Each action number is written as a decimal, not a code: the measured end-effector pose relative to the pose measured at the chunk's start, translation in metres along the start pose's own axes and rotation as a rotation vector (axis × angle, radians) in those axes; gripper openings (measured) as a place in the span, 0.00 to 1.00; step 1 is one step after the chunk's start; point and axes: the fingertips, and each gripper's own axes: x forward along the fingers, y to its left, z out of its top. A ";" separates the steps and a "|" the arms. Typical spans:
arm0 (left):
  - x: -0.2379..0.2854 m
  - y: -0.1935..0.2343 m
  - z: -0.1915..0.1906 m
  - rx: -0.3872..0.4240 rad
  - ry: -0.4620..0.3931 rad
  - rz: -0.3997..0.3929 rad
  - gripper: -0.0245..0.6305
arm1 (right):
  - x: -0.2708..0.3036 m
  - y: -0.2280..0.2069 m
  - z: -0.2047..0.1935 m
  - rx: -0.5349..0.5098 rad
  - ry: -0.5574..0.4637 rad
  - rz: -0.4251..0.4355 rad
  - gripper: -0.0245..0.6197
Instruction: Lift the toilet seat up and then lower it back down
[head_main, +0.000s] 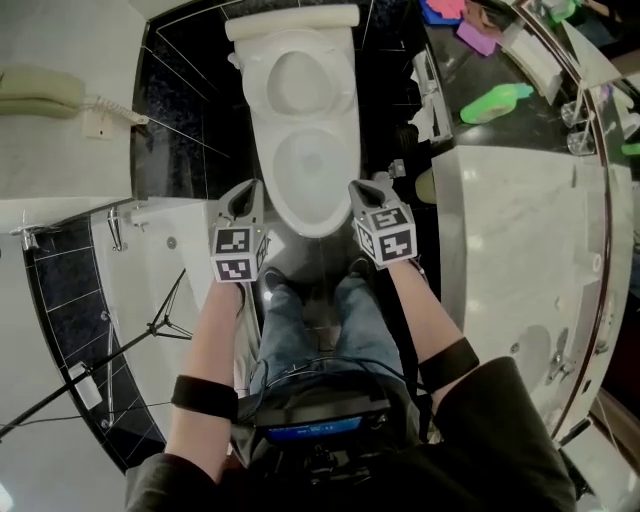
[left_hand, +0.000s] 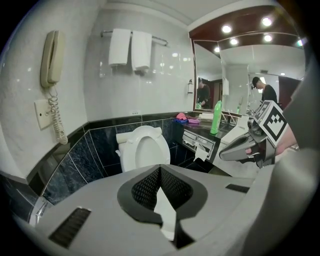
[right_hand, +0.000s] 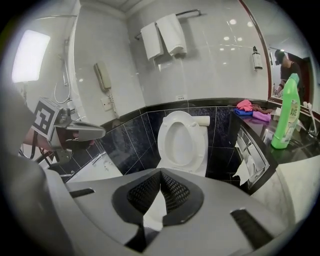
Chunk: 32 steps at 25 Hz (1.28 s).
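Your forearms, each with a black wristband (head_main: 204, 397), reach down and forward over your jeans. Left gripper (head_main: 244, 192) and right gripper (head_main: 372, 188) hang on either side of the front rim of the white toilet bowl (head_main: 318, 205); you cannot tell whether they touch it. Check each gripper view: both jaw pairs are closed tip to tip and grasp nothing. Beyond them the toilet seat (head_main: 300, 75) stands raised, leaning back against the cistern (head_main: 292, 22). Glossy dark floor (head_main: 310, 258) meets a black-tiled lower wall (left_hand: 80, 160). White tile runs above, carrying a wall telephone (left_hand: 51, 57) and two towels (left_hand: 131, 48). To your right, a marble vanity (head_main: 520, 230) bears a green bottle (head_main: 497, 103). Each gripper's own body cuts off the bowl in its view. The coloured cloths (right_hand: 245, 106) on the counter are too small to identify.
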 end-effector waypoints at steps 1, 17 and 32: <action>-0.003 0.001 0.001 0.000 -0.004 0.000 0.05 | -0.003 0.002 0.001 0.003 -0.002 -0.004 0.05; -0.061 -0.016 0.033 -0.039 -0.053 -0.022 0.05 | -0.066 0.032 0.038 -0.032 -0.044 -0.019 0.05; -0.092 -0.012 0.045 -0.054 -0.073 -0.020 0.05 | -0.087 0.048 0.043 -0.031 -0.057 -0.041 0.05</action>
